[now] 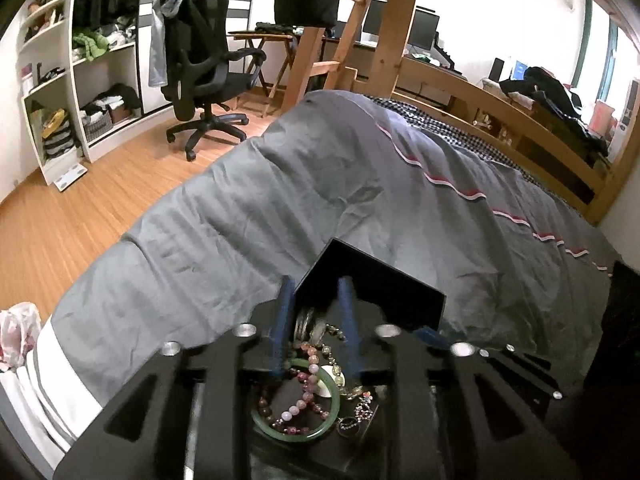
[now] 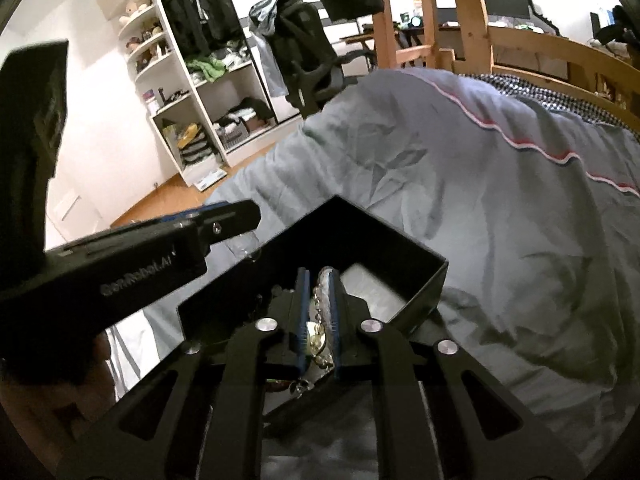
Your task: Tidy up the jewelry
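Observation:
An open black box point(image 1: 384, 280) sits on the grey duvet and holds the jewelry. In the left wrist view a green bangle point(image 1: 298, 436) and pink bead bracelets point(image 1: 304, 396) lie tangled with chains on its floor. My left gripper point(image 1: 315, 282) is open; its blue fingers straddle the box's left wall, one outside and one inside. In the right wrist view the left gripper point(image 2: 228, 212) reaches in from the left. My right gripper point(image 2: 319, 272) is inside the box point(image 2: 384, 240), open, with a gold chain point(image 2: 316, 308) and pendant lying loose between its fingers.
The grey duvet point(image 1: 320, 184) covers a bed with a wooden frame point(image 1: 500, 104) at the far right. A black office chair point(image 1: 200, 60) and white shelves point(image 1: 104, 92) stand on the wooden floor to the left. A hand point(image 2: 48, 380) holds the left gripper.

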